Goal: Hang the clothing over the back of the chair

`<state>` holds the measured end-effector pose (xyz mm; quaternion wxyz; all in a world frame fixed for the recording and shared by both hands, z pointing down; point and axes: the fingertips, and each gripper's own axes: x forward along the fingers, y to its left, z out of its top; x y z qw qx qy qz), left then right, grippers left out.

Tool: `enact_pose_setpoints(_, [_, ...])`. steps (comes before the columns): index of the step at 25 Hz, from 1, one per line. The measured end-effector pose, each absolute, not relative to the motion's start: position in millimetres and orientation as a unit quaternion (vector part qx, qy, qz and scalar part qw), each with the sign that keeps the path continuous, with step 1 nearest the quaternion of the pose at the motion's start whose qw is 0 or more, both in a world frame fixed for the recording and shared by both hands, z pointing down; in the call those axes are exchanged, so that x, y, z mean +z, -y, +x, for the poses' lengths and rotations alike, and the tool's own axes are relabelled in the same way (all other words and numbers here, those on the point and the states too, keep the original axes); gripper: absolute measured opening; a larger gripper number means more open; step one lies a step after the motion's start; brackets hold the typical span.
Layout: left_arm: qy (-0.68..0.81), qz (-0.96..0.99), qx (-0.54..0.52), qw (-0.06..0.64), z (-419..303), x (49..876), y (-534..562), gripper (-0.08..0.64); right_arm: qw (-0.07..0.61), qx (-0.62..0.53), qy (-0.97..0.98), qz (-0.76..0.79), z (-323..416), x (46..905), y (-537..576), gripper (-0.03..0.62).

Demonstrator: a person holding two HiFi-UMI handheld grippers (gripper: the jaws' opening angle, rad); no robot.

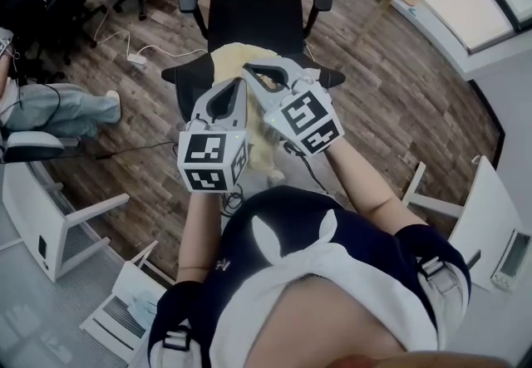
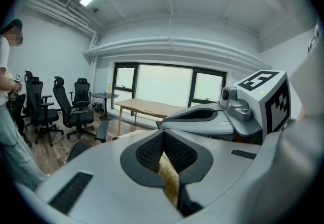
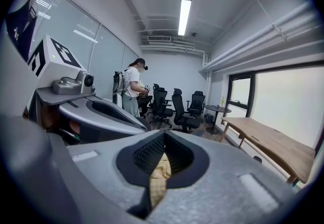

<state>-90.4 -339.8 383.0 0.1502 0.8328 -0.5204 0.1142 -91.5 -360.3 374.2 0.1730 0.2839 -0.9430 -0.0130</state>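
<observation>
Both tongs are clamped tight here: the left gripper has its jaws closed on a thin fold of the yellow cloth, and the right gripper is pinching another fold the same way. The cloth hangs bunched between them, right over the near side of the black chair, about at its back, with a bit more of it trailing down on the near side. Here's the worry: the two grippers sit almost touching, so the cloth is gathered into a narrow lump, not spread wide. Let go like this and it may land lopsided and slide off the back, onto the seat or the floor. Each grip is only a sliver of cloth too, so a tug could pull it free early. And this looks like a swivel chair, so a drag across the back could turn it away.
</observation>
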Motion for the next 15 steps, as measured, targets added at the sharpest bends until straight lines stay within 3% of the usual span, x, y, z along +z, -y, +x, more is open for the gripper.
enact_pose_setpoints(8, [0.500, 0.841, 0.075, 0.192, -86, 381, 341, 0.006, 0.182, -0.012, 0.941, 0.286, -84, 381, 359, -0.002])
enact_pose_setpoints(15, [0.519, 0.834, 0.102, 0.156, -79, 383, 343, 0.006, 0.186, -0.004, 0.937, 0.297, -80, 381, 365, -0.002])
